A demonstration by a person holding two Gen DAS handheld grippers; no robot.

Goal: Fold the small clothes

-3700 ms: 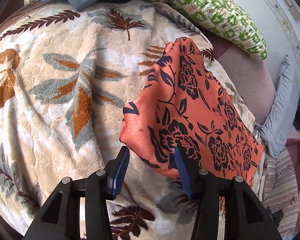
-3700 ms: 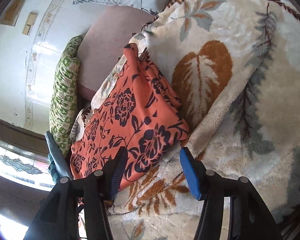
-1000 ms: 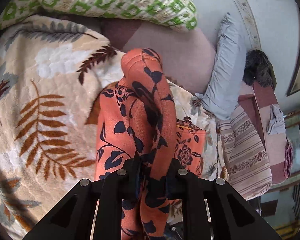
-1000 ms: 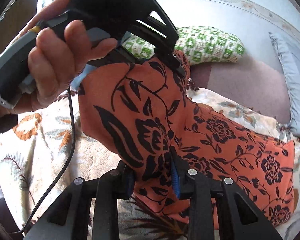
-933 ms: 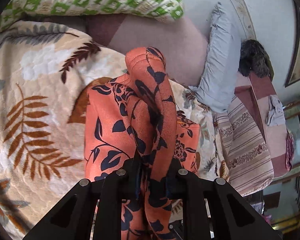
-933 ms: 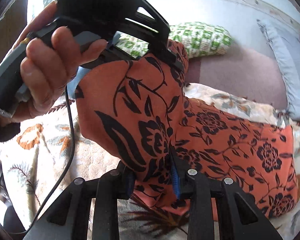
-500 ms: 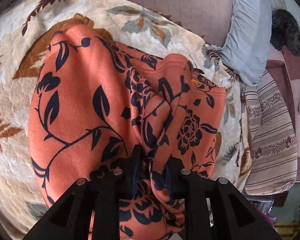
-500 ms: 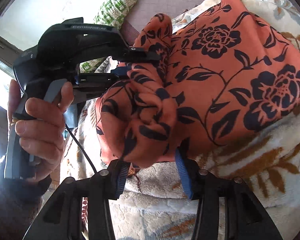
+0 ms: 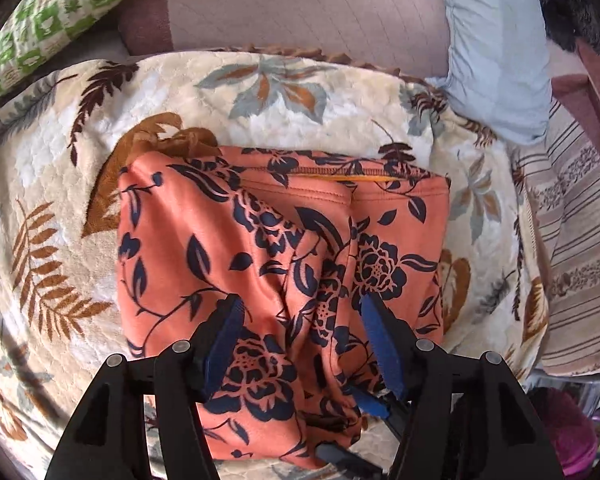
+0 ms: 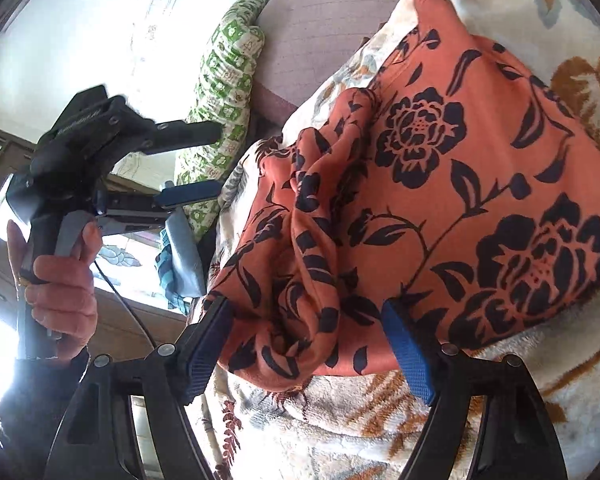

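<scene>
An orange garment with dark blue flowers (image 9: pixel 228 248) lies folded over on the leaf-patterned blanket (image 9: pixel 60 184). My left gripper (image 9: pixel 306 340) is open just above its near edge, jaws wide on either side of a raised crease. In the right wrist view the same garment (image 10: pixel 480 184) lies bunched at its near corner. My right gripper (image 10: pixel 310 346) is open with that bunched corner loose between its jaws. The left gripper also shows in the right wrist view (image 10: pixel 192 164), open and clear of the cloth, held in a hand.
A green-and-white checked pillow (image 9: pixel 48 16) lies at the back left. A pale blue pillow (image 9: pixel 496 44) lies at the back right. A mauve mattress (image 9: pixel 300 4) shows beyond the blanket. A striped cloth (image 9: pixel 576 240) hangs at the right edge.
Both grippers lowered the lifted garment half onto the rest, then opened and let go. The left gripper has drawn back from the cloth.
</scene>
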